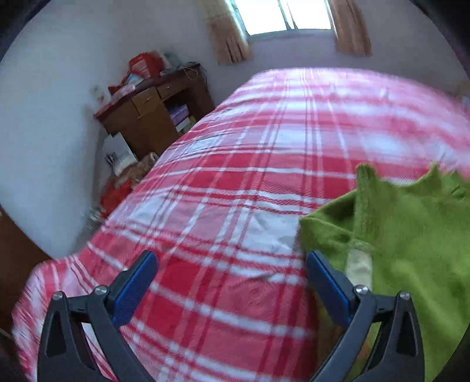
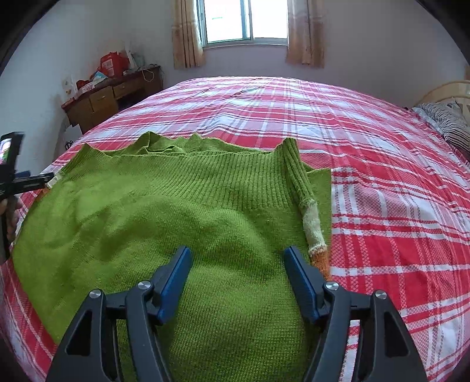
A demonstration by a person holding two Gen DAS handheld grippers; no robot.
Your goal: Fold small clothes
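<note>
A small green knit sweater (image 2: 152,205) lies flat on the red-and-white plaid bed (image 2: 382,191). Its right sleeve (image 2: 305,194), with a cream and orange cuff, is folded in over the body. My right gripper (image 2: 236,258) is open and empty, just above the sweater's lower middle. My left gripper (image 1: 230,264) is open and empty over bare sheet, just left of the sweater's left edge (image 1: 396,235). The left gripper also shows at the far left of the right wrist view (image 2: 17,182), beside the sweater's left sleeve cuff.
A wooden desk (image 2: 111,97) with red boxes stands against the wall left of the bed, also in the left wrist view (image 1: 152,108). Bags and clutter (image 1: 123,176) sit on the floor by the bed's left edge. A striped pillow (image 2: 449,123) lies far right. A curtained window (image 2: 243,20) is behind.
</note>
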